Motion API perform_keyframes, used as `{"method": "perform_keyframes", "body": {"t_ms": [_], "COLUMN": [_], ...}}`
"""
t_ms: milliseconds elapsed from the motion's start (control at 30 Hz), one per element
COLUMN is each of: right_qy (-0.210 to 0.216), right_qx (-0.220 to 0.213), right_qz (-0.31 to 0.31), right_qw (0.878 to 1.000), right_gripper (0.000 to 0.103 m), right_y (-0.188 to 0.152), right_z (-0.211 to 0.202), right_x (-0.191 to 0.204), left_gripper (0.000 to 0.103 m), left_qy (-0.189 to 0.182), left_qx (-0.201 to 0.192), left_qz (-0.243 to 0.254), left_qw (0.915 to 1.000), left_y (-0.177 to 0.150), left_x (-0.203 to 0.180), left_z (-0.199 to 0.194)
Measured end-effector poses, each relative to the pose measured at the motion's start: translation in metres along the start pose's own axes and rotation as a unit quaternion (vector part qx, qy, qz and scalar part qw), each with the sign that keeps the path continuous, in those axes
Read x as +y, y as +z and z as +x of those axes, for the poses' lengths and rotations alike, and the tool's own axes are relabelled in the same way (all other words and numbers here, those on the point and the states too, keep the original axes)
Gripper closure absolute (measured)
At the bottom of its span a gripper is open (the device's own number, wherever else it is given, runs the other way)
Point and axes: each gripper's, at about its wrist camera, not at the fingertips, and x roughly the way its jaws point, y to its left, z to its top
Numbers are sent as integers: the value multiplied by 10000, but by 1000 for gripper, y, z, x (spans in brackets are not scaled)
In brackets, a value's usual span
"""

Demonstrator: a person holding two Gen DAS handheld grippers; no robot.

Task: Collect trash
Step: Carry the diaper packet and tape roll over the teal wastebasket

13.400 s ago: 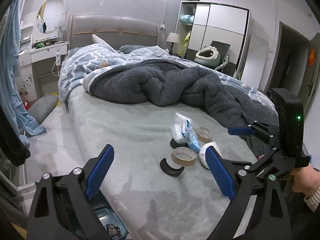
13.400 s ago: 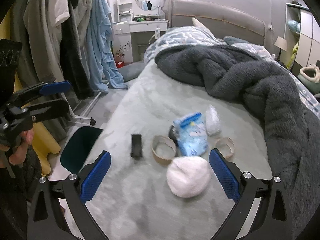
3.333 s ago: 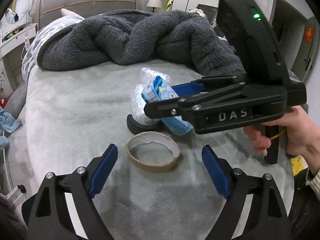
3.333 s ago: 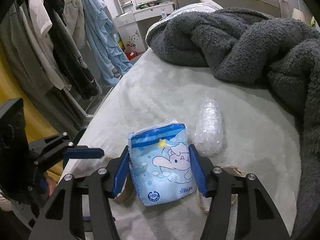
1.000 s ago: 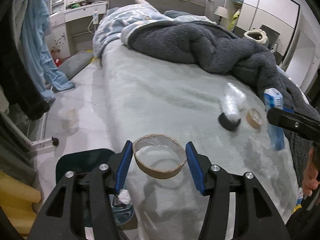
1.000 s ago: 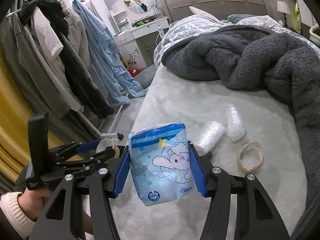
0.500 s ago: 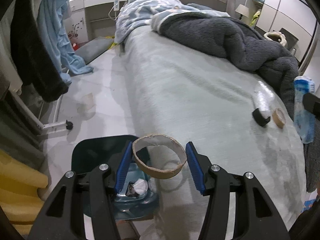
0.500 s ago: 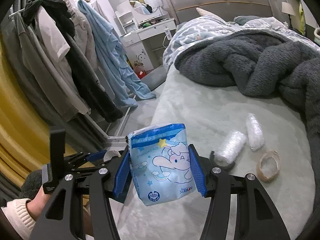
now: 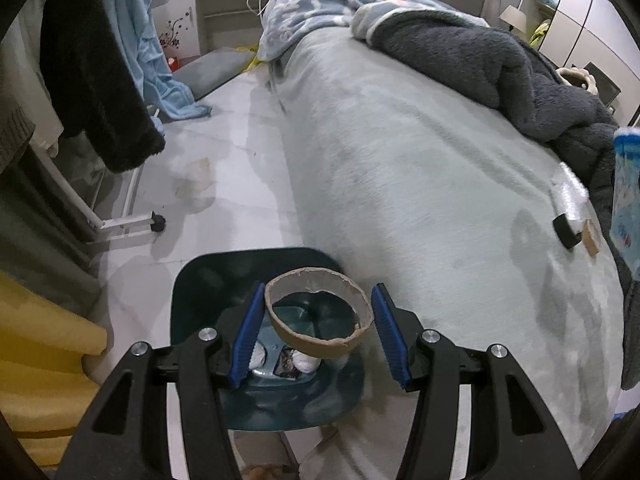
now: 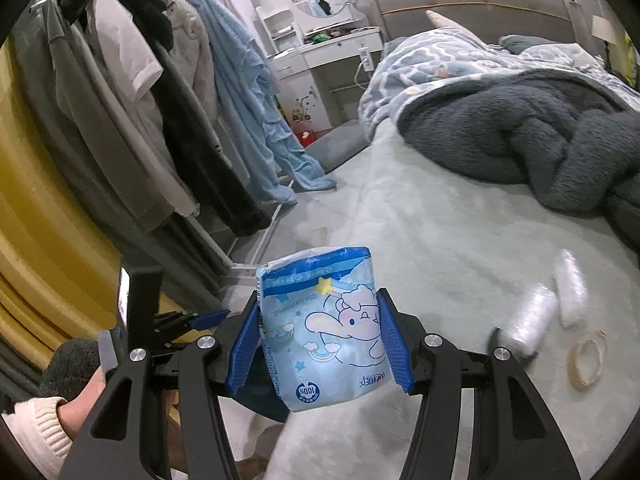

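Note:
My left gripper [image 9: 318, 322] is shut on a brown cardboard tape ring [image 9: 320, 340], held right over a dark teal trash bin [image 9: 200, 280] on the floor beside the bed. White wads and a wrapper lie in the bin's bottom. My right gripper [image 10: 318, 334] is shut on a blue tissue pack with a cartoon elephant [image 10: 324, 332], held in the air over the bed's near edge. That pack [image 9: 626, 196] shows at the right edge of the left wrist view. On the bed lie two clear plastic rolls [image 10: 528, 320], a black piece [image 9: 566, 232] and a thin tape ring [image 10: 586, 360].
A grey-green sheet covers the bed [image 9: 420, 160], with a dark fluffy blanket [image 10: 520, 136] piled at its far side. A clothes rack with hanging garments [image 10: 152, 100] stands left of the bin, its wheeled foot [image 9: 158, 222] on the floor. A person's hand and cream sleeve [image 10: 40, 420] hold the left gripper.
The left gripper carried the cardboard ring off the bed's edge and down over the bin. The right gripper, with the tissue pack, drifted left toward the bed's edge; the trash on the bed fell behind.

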Motion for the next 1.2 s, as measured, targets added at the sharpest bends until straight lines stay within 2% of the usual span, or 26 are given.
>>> {"method": "perform_keyframes", "body": {"t_ms": [367,667,967,1000,1100,1200], "right_qy": [154,345,297,281,187,91], "right_qx": [300,643,1125,1188,1360,1529], "right_qz": [-249,-465,-642,-658,-701,-713], "right_qw": [9991,9963,9911,9903,9881,9856], "right_gripper": [46,46,46,46,46,46], "right_y": [7,6,-9,-12,-21,-28], "right_z": [49,94,146,151,167,180], "right_x": [33,64,79,78,78,76], "left_gripper": [45,45,44,43,29,24], "left_qy": [-57,-144,-286,-308,-329,-337], "left_qx": [675,1172,1472,1489,1457,1366], "left_qz": [-249,-450,-584,-600,-668,-722], "left_qw": [9974,9920,9870,9865,9865,9874], "left_y": [-17,-29,-41,-42,-43,-42], "left_x": [44,71,91,93,102,111], "left_z": [33,56,69,70,67,62]}}
